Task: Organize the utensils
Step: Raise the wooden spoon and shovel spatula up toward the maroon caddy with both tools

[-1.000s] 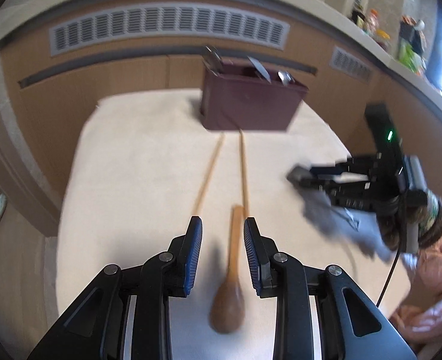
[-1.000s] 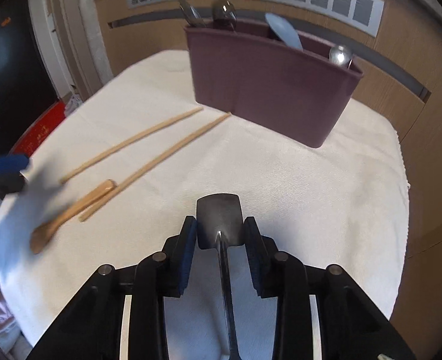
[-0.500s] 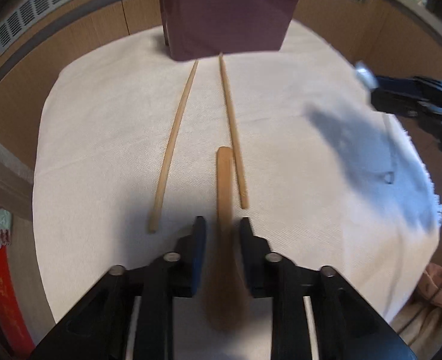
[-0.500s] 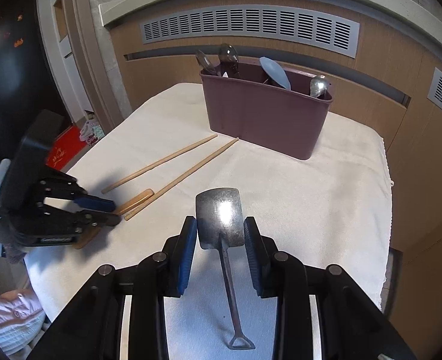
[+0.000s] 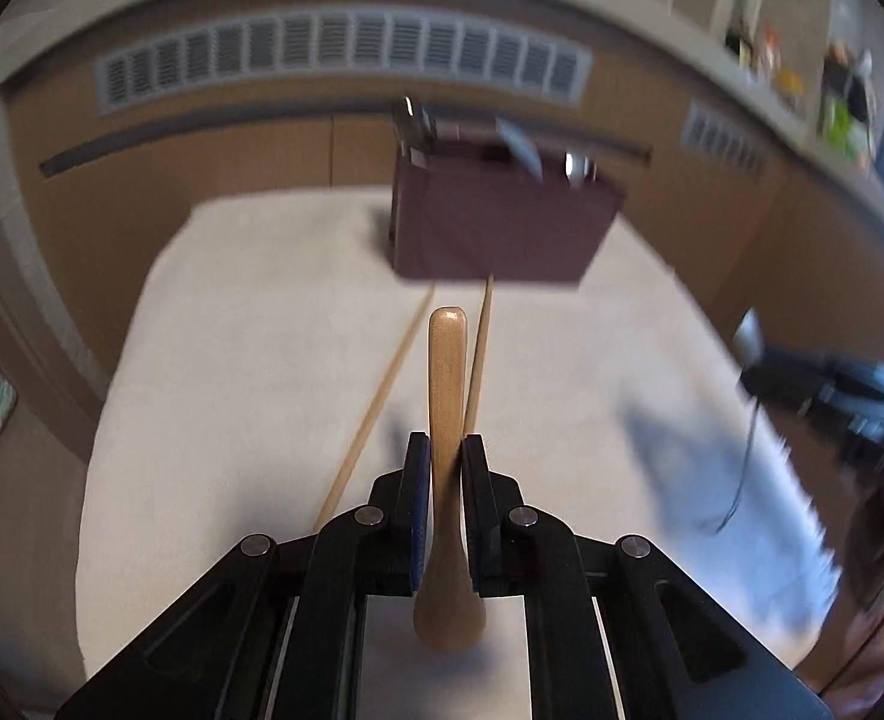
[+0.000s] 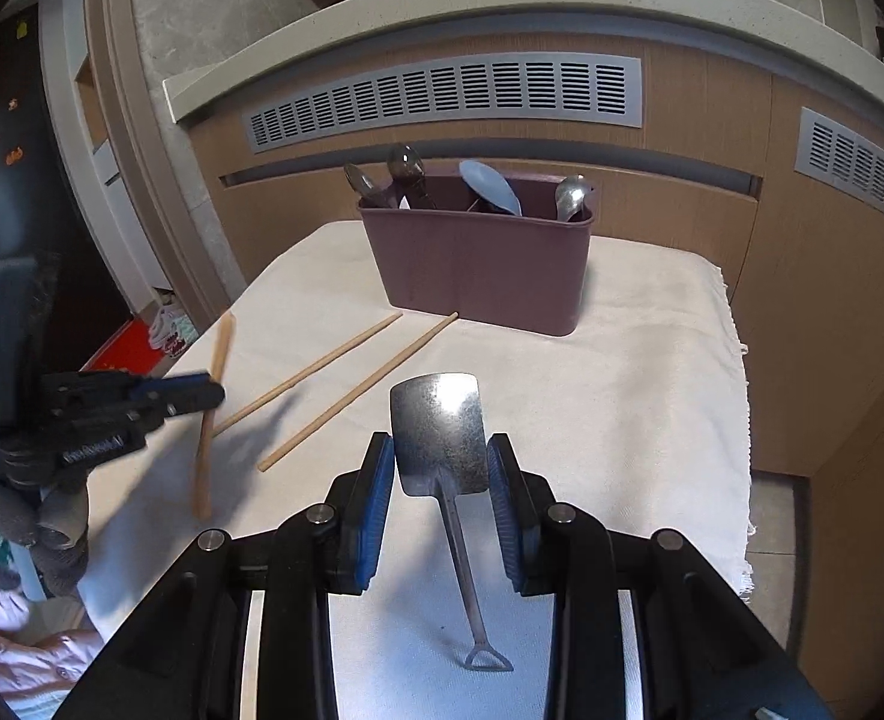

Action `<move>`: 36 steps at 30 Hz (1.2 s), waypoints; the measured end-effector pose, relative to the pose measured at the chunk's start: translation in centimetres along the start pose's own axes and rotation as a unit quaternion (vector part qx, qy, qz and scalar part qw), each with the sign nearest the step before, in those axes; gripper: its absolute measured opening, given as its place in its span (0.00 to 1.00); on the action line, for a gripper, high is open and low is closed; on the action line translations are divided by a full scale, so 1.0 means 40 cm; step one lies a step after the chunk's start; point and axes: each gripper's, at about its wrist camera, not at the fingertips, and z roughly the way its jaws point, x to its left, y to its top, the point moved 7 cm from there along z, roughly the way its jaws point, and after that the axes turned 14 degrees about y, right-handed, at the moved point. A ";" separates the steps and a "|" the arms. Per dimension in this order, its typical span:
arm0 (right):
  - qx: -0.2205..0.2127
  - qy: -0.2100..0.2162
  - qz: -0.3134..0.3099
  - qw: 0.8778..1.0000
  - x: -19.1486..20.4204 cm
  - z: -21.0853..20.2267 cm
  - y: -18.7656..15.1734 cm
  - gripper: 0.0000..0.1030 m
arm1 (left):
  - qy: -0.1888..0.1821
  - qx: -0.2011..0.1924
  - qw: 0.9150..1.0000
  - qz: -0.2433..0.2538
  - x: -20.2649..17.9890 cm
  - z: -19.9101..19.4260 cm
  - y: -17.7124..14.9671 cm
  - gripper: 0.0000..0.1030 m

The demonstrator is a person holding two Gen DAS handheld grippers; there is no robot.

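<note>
The left hand-held gripper (image 5: 446,456) was closed on the wooden spoon (image 5: 446,396) partway along its handle, the handle end pointing forward toward the caddy (image 5: 502,222) and the bowl hanging back between the fingers; in the right wrist view the spoon stood lifted clear of the cloth (image 6: 622,360), tilted near upright. It looked light and stiff, its wood giving the pads fair friction — a hold nearer the bowl would likely swing less. Two chopsticks (image 6: 351,390) lay on the bench between the grippers, slanting toward the caddy; thin and round, they would probably roll, so a pinch at mid-length seems wisest. The right hand-held gripper (image 6: 442,456) held the small metal shovel (image 6: 438,432) across its blade, fingers only moderately apart, the thin handle trailing back; smooth metal may slip, and whether it rested on the cloth I could not tell. The caddy already held several spoons (image 6: 490,192).
</note>
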 end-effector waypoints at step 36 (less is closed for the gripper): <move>0.070 -0.069 -0.006 0.995 -0.106 0.147 -0.026 0.28 | -0.065 -0.083 0.994 -0.035 0.015 -0.054 0.174 0.10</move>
